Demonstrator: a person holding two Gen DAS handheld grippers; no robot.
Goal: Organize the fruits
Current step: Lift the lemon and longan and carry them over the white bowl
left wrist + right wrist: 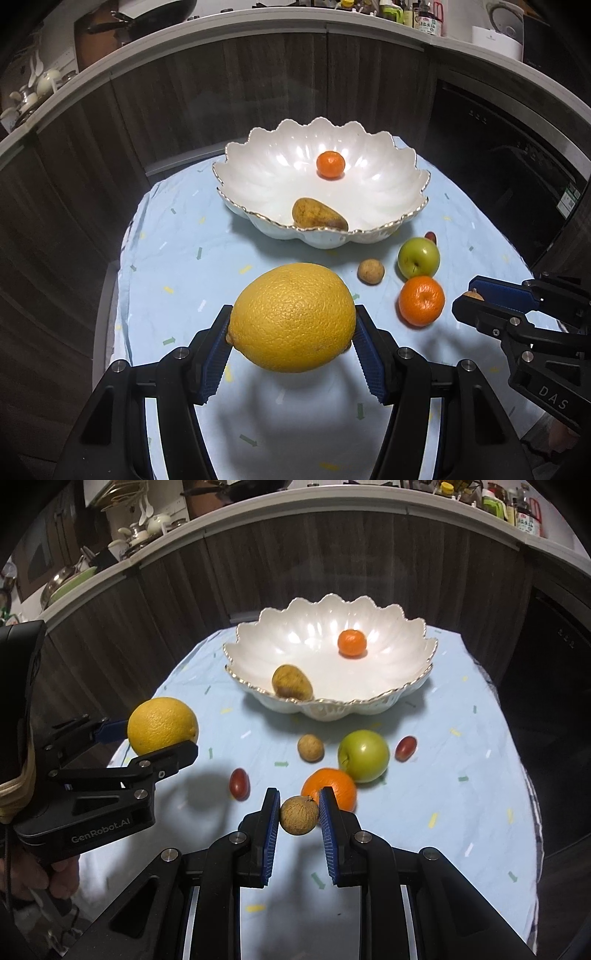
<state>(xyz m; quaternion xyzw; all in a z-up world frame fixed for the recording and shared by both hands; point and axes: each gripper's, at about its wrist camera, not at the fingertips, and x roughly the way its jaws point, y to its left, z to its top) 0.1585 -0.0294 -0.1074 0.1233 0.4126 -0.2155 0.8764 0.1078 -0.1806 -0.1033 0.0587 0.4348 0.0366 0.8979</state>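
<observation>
My left gripper (pixel 291 325) is shut on a large yellow citrus fruit (pixel 293 317) and holds it above the cloth; it also shows in the right wrist view (pixel 162 725). My right gripper (pixel 298 806) is shut on a small brown longan (pixel 298 815), seen at the right edge of the left wrist view (pixel 473 294). A white scalloped bowl (pixel 399 177) holds a small tangerine (pixel 330 165) and a brownish pear (pixel 317 215). On the cloth lie a green apple (pixel 364 756), an orange (pixel 328 782), another longan (pixel 310 748) and two red grapes (pixel 239 783).
A round table with a light blue cloth (pixel 461 812) carries everything. Dark wooden cabinet fronts (pixel 258 81) curve behind it, with kitchenware and bottles on the counter above. A dark appliance (pixel 498 162) stands to the right.
</observation>
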